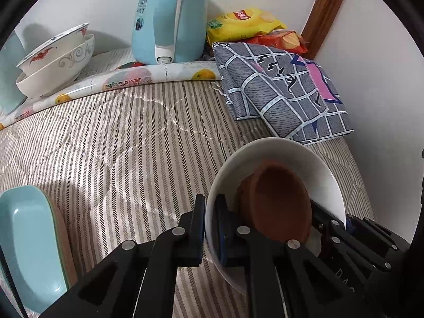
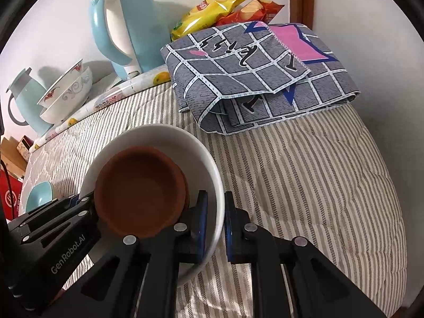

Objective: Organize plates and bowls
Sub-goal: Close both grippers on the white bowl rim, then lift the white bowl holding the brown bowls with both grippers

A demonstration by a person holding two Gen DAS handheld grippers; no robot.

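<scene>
Gripping the white bowl point(image 1: 291, 156) lower right: your left gripper point(image 1: 209, 228) and right gripper point(image 2: 216, 225) both clamp its rim; brown bowl point(image 2: 140, 190) nested inside.

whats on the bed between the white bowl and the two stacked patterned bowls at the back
Only bare striped quilt between the white bowl and the stacked patterned bowls, then the rolled fruit-print mat they sit behind; clearest in the left wrist view.

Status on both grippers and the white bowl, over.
Left hand-held gripper and right hand-held gripper both shut on white bowl rim, opposite sides. Brown dishes inside. Nothing in the way.
</scene>
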